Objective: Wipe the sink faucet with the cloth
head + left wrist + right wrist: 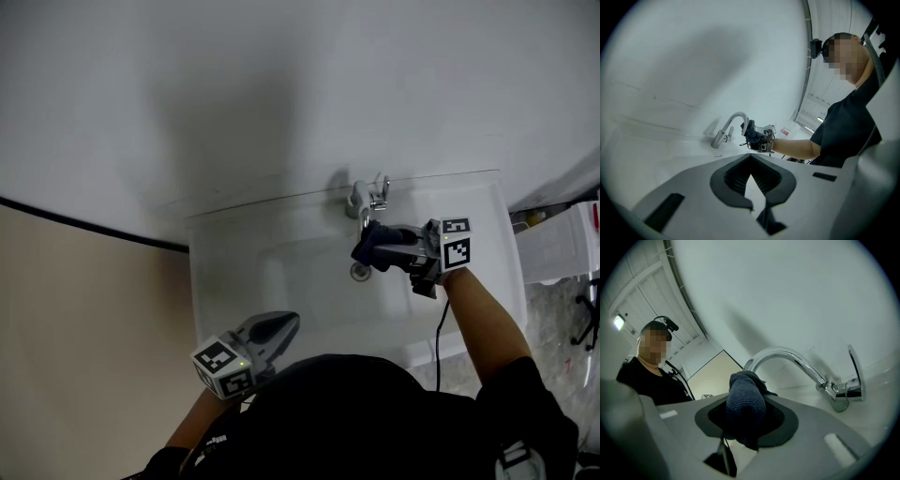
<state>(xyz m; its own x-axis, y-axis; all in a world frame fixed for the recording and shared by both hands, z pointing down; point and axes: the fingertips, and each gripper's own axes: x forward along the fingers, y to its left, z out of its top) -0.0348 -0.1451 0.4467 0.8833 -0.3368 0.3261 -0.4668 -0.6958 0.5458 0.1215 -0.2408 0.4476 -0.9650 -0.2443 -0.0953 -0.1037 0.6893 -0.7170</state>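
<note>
Head view looks down on a white sink [281, 272] set against a pale wall, with the chrome faucet [367, 197] at its back rim. The right gripper [382, 247] reaches in from the right, its jaws clamped on a bunched dark blue cloth [367, 249] that sits at the outlet end of the spout, above the drain.

In the right gripper view the cloth [745, 404] fills the gap between the jaws, and its top edge meets the downturned tip of the faucet [797, 358]. The arch, the lever and the base stand bare of it.

The left gripper [286, 324] hangs at the near left of the basin, well apart from the faucet. Its own view shows the jaws closed to a point with nothing between them.

Judging by this, the cloth is picked up and brought to the faucet, so the wiping looks begun or about to begin at the spout tip. No view shows how much chrome has been rubbed. The arch, lever and base seem left to do.
</note>
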